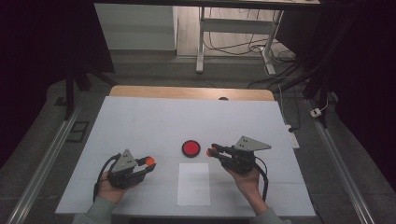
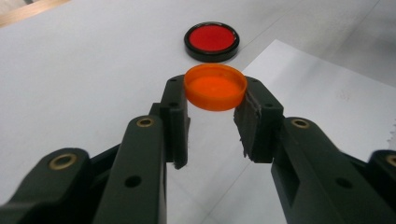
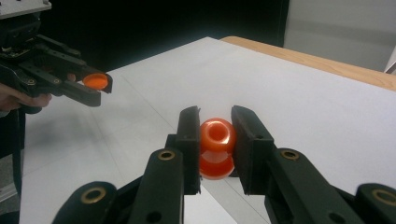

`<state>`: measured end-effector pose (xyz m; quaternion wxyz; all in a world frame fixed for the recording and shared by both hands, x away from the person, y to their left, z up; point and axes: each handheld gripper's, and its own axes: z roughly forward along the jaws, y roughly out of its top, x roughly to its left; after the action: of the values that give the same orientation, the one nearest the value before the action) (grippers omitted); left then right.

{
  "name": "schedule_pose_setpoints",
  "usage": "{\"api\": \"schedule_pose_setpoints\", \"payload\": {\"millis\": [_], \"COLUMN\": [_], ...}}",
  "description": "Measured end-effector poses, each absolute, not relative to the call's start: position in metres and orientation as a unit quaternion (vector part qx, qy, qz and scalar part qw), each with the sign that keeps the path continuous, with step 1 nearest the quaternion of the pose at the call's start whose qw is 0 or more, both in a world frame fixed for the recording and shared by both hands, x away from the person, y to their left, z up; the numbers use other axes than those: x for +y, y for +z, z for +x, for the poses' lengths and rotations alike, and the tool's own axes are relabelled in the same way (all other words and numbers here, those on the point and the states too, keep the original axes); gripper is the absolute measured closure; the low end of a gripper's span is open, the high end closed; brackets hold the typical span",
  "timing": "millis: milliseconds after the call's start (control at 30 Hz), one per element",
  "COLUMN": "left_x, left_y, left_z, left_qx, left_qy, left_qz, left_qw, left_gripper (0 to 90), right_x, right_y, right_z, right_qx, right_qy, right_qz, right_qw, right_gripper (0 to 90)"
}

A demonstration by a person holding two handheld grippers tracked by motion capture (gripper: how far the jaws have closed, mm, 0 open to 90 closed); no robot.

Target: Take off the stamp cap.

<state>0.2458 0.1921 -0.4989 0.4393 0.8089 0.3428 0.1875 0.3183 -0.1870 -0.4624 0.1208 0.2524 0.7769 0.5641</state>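
Your left gripper pinches the orange cap only at its fingertips; your right gripper clamps the small orange bottle — misalign them and the cap could slip free.

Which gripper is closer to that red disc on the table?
Right. The right gripper sits just beside the red disc; the left gripper is farther off on its other side.

Orange cap clamped level; orange bottle clamped.
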Motion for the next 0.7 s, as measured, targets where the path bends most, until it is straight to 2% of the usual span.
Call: {"api": "schedule_pose_setpoints", "payload": {"millis": [233,700], "left_x": [0.209,0.218], "left_y": [-0.503,-0.507], "left_z": [0.239,0.23], "left_qx": [0.359,0.367], "left_qy": [0.189,0.187], "left_qz": [0.802,0.798], "left_qw": [0.439,0.44], "left_gripper": [65.6,65.5], "right_x": [-0.187,-0.185], "right_y": [-0.463,-0.462], "right_z": [0.319,0.319], "right_qx": [0.778,0.782], "right_qy": [0.564,0.561], "right_qz": [0.251,0.245], "right_qw": [0.118,0.12], "right_gripper": [72.6,72.6]}}
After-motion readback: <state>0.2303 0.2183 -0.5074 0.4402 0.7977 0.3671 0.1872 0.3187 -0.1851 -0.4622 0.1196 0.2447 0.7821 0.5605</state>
